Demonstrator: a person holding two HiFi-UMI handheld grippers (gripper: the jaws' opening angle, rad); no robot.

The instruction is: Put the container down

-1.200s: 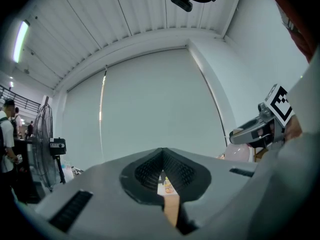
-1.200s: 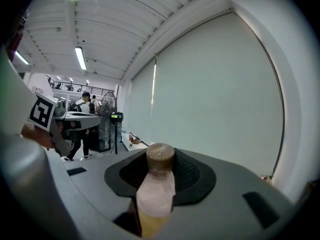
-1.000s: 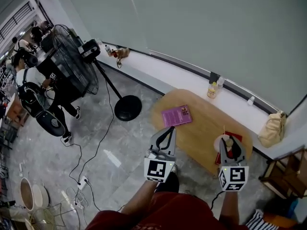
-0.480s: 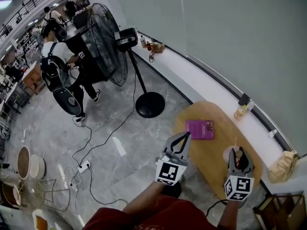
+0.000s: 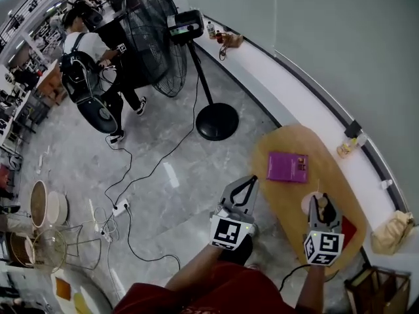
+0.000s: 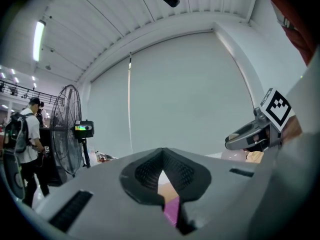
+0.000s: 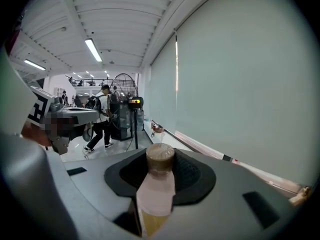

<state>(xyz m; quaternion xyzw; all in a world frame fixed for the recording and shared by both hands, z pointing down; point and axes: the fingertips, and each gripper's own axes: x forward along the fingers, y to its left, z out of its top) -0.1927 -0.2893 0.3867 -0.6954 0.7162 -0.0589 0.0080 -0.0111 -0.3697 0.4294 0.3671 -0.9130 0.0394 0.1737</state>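
Observation:
The container (image 7: pixel 156 191) is a pale, see-through bottle with a brown cap, and it stands upright between the jaws of my right gripper (image 7: pixel 160 160), which is shut on it. In the head view the right gripper (image 5: pixel 322 205) holds the container (image 5: pixel 309 203) over the near right part of an oval wooden table (image 5: pixel 288 195). I cannot tell whether its base touches the tabletop. My left gripper (image 5: pixel 251 179) hovers at the table's left edge. Its jaws (image 6: pixel 162 151) are shut, tips together, with nothing held.
A purple book (image 5: pixel 288 167) lies on the table's far half and something red (image 5: pixel 347 231) at its near right. A big floor fan (image 5: pixel 154 41) with a round base (image 5: pixel 217 122) stands beyond. A person with a backpack (image 5: pixel 84 70) and floor cables (image 5: pixel 131 195) are at left.
The head view has swung, so the table and both grippers now sit further right and lower. The right gripper keeps the same hold on the container. The left jaws stay together.

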